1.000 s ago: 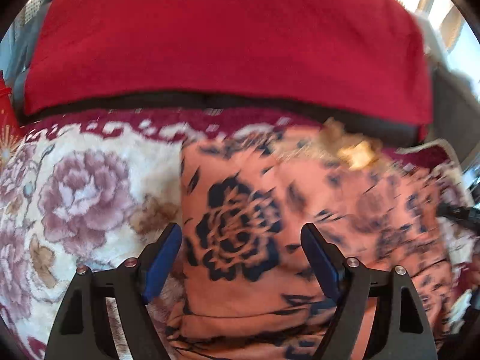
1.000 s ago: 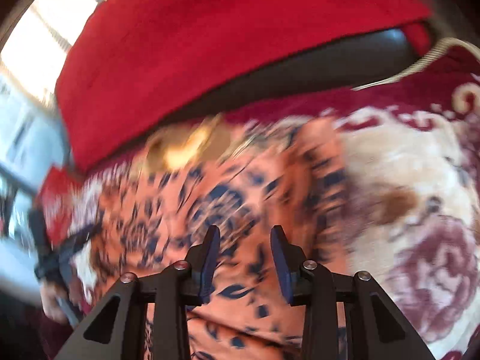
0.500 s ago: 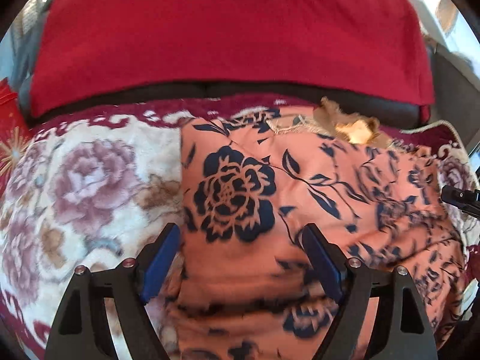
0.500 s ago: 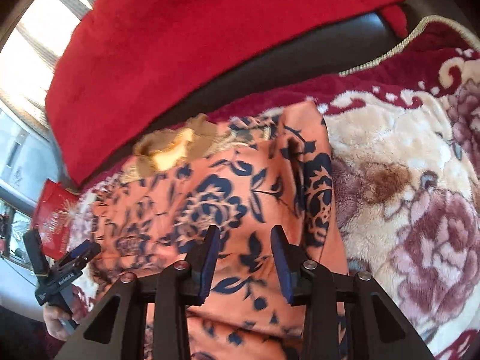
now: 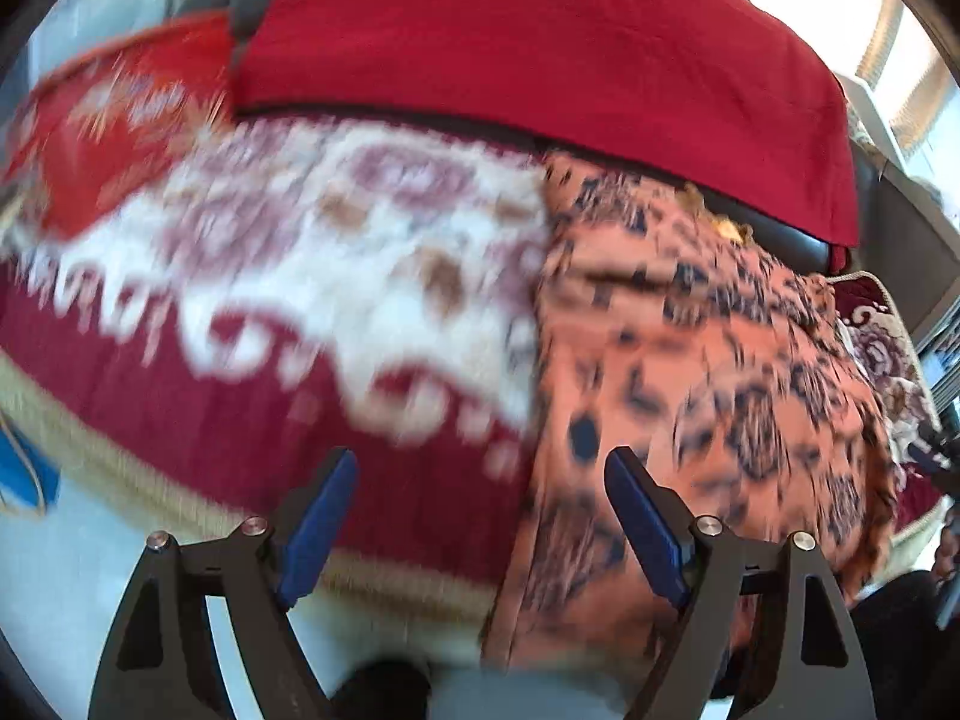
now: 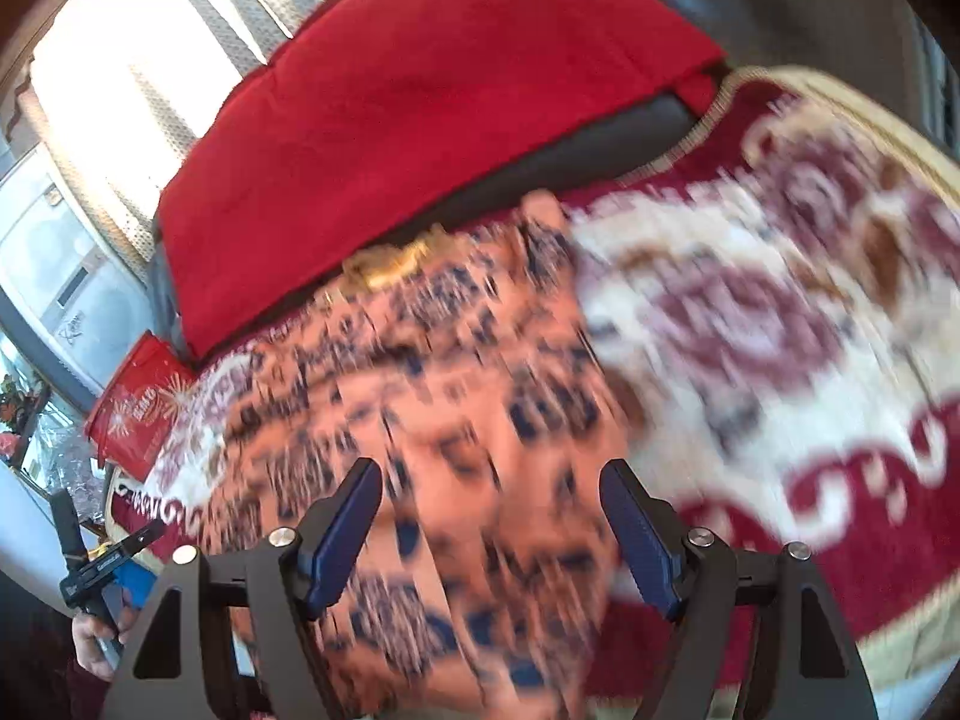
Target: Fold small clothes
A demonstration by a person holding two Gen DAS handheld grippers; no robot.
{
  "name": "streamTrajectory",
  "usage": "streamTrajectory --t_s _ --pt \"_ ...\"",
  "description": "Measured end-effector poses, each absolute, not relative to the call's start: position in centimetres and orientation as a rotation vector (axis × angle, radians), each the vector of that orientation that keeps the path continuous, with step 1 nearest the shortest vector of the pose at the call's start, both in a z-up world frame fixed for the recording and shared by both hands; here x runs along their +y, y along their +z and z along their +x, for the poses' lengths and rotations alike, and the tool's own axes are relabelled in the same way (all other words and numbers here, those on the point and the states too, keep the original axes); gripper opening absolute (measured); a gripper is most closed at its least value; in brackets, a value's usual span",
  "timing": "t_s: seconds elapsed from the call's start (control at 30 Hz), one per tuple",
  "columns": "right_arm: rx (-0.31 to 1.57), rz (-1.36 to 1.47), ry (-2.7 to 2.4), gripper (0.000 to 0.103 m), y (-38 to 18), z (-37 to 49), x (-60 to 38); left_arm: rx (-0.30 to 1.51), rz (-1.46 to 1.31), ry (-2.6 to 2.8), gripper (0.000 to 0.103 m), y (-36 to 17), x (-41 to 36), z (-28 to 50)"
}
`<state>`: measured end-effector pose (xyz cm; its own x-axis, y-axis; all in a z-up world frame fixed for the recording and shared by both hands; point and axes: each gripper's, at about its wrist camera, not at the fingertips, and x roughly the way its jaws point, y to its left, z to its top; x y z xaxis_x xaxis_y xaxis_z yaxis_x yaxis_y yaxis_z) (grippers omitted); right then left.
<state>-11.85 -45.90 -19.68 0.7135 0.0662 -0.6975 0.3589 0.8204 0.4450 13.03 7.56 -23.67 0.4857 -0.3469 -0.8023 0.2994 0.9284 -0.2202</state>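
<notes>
Surface: a plush floral blanket in maroon, cream and mauve with a pale corded border, spread over a seat; its corded front edge runs across the lower left of the left wrist view, with pale floor beyond it. Backrest: a dark grey cushion draped in a bright red fleece throw, standing along the far edge of the blanket. Garment: a small orange cloth printed with navy flowers, lying flat on the blanket, its far end up against the foot of the backrest, where a crumpled golden trim shows; its near end drapes over the front edge of the seat. Its straight left edge borders a wide stretch of bare blanket; in the right wrist view bare blanket likewise lies to its right. A red printed packet rests beside the blanket's far left corner. Room: bright window with pale curtains behind the backrest. Left gripper: blue-padded fingers spread wide, nothing between them, held above the seat's front edge astride the garment's left edge. Right gripper: fingers spread apart, hovering over the garment's near part, grasping nothing. Both views are motion-blurred, so fine contact cannot be judged.
</notes>
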Motion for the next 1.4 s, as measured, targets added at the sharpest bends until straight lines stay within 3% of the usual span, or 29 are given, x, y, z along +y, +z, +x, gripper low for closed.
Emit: streamTrajectory --t_s 0.3,0.37,0.4,0.43,0.57,0.63,0.67,0.87,0.93,0.97,1.03,1.07,1.13,1.4 --pt "0.885 0.666 -0.214 0.078 -22.9 -16.8 -45.1 1.114 -0.102 -0.512 0.083 -27.6 8.0 9.7" --pt "0.917 0.679 -0.231 0.078 -23.6 -17.1 -44.9 1.109 -0.097 -0.552 0.064 -28.1 7.3 9.5" --pt "0.933 0.685 -0.238 0.078 -23.9 -17.1 -44.9 1.113 -0.085 -0.58 0.05 -28.3 6.8 9.5" --pt "0.947 0.696 -0.245 0.078 -24.3 -17.2 -44.8 1.114 -0.075 -0.607 0.044 -28.6 6.4 9.5" --pt "1.008 0.703 -0.245 0.078 -25.7 -17.2 -43.8 1.158 -0.008 -0.588 0.047 -30.0 5.2 9.7" --pt "1.042 0.67 -0.25 0.078 -26.5 -17.0 -43.0 1.206 -0.007 -0.541 0.067 -31.0 5.4 9.9" --pt "1.053 0.662 -0.253 0.078 -26.8 -16.9 -42.6 1.235 -0.02 -0.523 0.071 -31.6 5.7 10.0" --pt "1.167 0.608 -0.231 0.077 -30.4 -15.8 -39.3 1.29 -0.058 -0.529 0.073 -33.0 5.8 9.9" --pt "1.158 0.587 -0.218 0.053 -30.6 -15.8 -38.7 1.294 -0.047 -0.563 0.072 -33.2 5.0 10.0" --pt "1.175 0.564 -0.218 0.034 -30.7 -15.8 -38.5 1.297 -0.055 -0.586 0.068 -33.3 4.9 9.9" --pt "1.188 0.516 -0.228 0.023 -30.5 -16.1 -38.1 1.31 -0.077 -0.619 0.03 -33.5 4.6 10.1" --pt "1.185 0.525 -0.222 0.015 -30.3 -16.3 -38.1 1.326 -0.089 -0.619 0.022 -33.9 4.6 10.2" --pt "1.161 0.576 -0.178 0.011 -29.5 -17.1 -38.2 1.332 -0.134 -0.633 0.009 -34.0 4.9 10.3" --pt "0.921 0.72 0.033 0.008 -22.0 -19.7 -40.1 1.156 -0.281 -0.838 0.006 -28.0 6.6 8.3"
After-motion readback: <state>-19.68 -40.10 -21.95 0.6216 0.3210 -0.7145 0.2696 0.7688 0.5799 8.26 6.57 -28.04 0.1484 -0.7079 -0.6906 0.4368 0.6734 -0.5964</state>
